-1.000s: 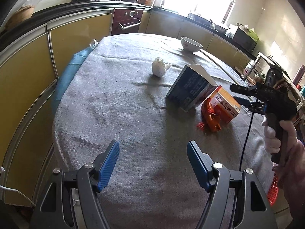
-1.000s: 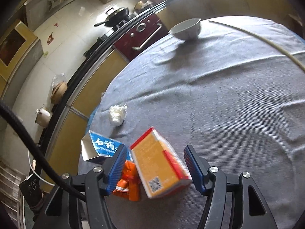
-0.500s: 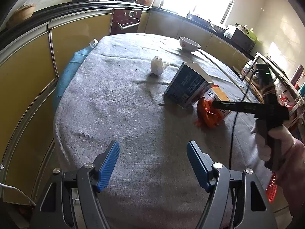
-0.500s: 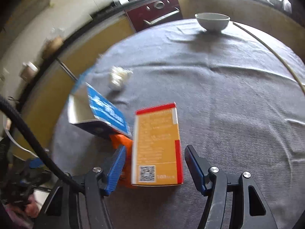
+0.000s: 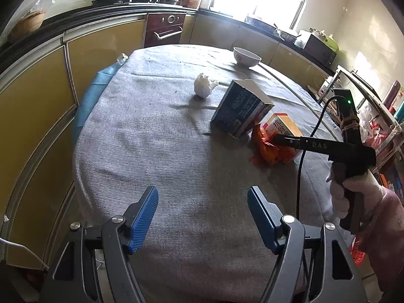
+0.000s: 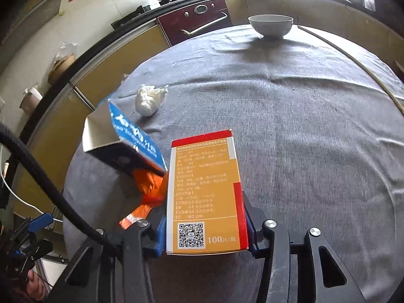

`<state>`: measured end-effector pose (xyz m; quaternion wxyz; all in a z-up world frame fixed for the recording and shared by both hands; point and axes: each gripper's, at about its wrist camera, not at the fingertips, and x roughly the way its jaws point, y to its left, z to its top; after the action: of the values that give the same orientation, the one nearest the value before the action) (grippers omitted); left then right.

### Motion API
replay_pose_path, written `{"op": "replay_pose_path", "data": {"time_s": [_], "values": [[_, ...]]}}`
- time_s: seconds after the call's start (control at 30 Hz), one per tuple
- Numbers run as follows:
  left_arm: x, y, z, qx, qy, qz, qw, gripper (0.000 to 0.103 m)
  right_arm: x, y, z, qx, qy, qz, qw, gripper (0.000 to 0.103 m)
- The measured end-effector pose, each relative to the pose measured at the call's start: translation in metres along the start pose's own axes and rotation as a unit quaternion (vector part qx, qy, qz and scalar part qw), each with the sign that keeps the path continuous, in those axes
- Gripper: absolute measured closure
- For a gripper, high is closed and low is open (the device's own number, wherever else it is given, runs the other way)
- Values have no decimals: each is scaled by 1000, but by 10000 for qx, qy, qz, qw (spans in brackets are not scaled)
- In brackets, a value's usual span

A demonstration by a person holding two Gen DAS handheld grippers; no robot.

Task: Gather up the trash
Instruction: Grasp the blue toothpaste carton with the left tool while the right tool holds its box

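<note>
Right wrist view, your right gripper [image 6: 205, 229]: low centre of the frame, jaws closing narrow with the orange box [image 6: 205, 189] between them; the blue pads sit against the box's two long sides at its near end.
Orange box: it runs from the jaws up toward mid-frame, red strip at the far end, printed code at the near end, lying on the grey cloth of the table [image 6: 303, 126].
Orange wrapper [image 6: 147, 189]: crumpled, touching the box's left side, just left of your right jaws.
Blue carton [image 6: 121, 139]: left of centre, tilted, open flap up, its low end over the wrapper.
White tissue wad [image 6: 149, 101]: beyond the carton, upper left of centre, apart from it.
White bowl [image 6: 270, 25]: top of the frame, at the far edge of the table.
Left wrist view, your left gripper [image 5: 202, 214]: bottom of the frame, jaws wide with nothing between them, only bare cloth under them.
Trash from this side: the box [image 5: 284, 128], wrapper [image 5: 265, 146] and carton [image 5: 240, 108] cluster right of centre, well apart from your left jaws; your right hand [image 5: 353, 194] at the right edge reaches its gripper into that cluster.
</note>
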<state>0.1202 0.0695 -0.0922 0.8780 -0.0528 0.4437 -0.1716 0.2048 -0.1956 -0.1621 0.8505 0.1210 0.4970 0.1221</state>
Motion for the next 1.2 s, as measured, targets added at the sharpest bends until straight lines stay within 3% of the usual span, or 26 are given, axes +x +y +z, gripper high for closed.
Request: {"op": "replay_pose_path", "data": {"time_s": [0.57, 0.87, 1.2], "values": [[-15, -37, 3, 385, -185, -55, 9991, 29, -72, -22, -54, 403, -527, 106, 9977, 53], [-20, -56, 33, 526, -374, -55, 9979, 29, -119, -38, -92, 704, -885, 36, 9936, 53], [-15, -85, 71, 726, -393, -92, 9965, 29, -143, -65, -129, 1039, -1040, -118, 9891, 53]]}}
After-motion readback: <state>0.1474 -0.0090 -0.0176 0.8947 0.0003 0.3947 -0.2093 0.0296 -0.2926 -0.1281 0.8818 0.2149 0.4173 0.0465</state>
